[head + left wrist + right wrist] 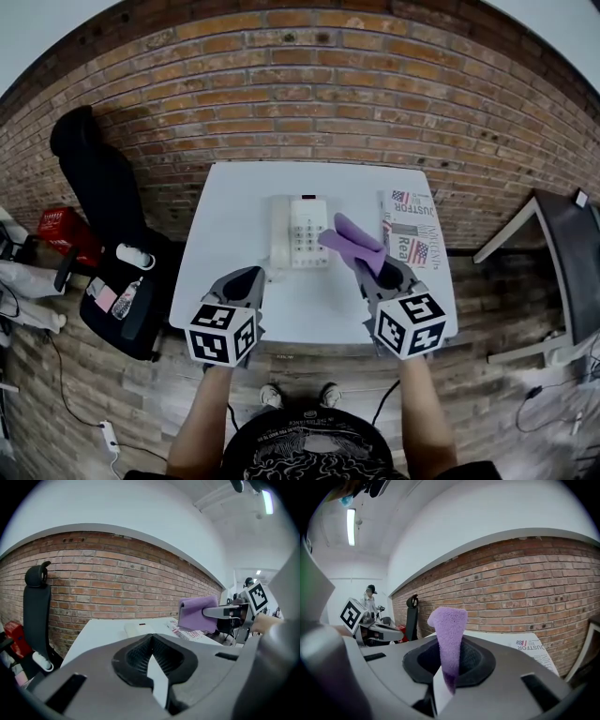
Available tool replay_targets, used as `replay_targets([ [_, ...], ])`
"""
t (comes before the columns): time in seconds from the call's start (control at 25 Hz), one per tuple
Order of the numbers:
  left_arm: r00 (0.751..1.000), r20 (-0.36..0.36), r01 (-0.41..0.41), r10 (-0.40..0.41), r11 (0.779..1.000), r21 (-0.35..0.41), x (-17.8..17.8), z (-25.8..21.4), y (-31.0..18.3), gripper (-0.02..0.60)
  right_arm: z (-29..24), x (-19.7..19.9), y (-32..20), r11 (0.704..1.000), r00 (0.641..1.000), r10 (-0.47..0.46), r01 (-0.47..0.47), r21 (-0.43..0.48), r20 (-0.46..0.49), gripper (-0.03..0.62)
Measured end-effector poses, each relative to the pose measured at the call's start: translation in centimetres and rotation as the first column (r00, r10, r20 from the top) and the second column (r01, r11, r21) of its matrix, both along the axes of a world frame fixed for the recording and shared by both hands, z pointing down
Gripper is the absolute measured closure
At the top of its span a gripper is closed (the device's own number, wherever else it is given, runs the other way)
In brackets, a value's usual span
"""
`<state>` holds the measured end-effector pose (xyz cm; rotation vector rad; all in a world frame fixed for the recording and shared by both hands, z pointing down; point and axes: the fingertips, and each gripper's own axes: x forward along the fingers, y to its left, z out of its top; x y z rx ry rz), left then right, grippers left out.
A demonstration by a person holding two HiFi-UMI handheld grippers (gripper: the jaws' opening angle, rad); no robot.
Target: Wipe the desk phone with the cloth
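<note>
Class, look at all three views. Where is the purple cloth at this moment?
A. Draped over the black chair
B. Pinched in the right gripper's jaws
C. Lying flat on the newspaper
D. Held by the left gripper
B: in the right gripper view the purple cloth stands up from between the closed jaws of the right gripper, and the head view shows it held over the table near the desk phone.
</note>
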<state>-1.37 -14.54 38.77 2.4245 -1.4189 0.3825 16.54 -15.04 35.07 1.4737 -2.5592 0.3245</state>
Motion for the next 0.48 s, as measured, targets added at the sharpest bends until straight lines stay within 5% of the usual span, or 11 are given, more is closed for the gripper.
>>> replay_targets([
  [0.48,1.0,-0.002,-0.005,0.005,1.0,-0.001,1.1,-0.1,0.1,0.575,-0.4,0.5,0.3,1.0,1.0,-0.014,0.014,0.008,-0.007,0.549],
])
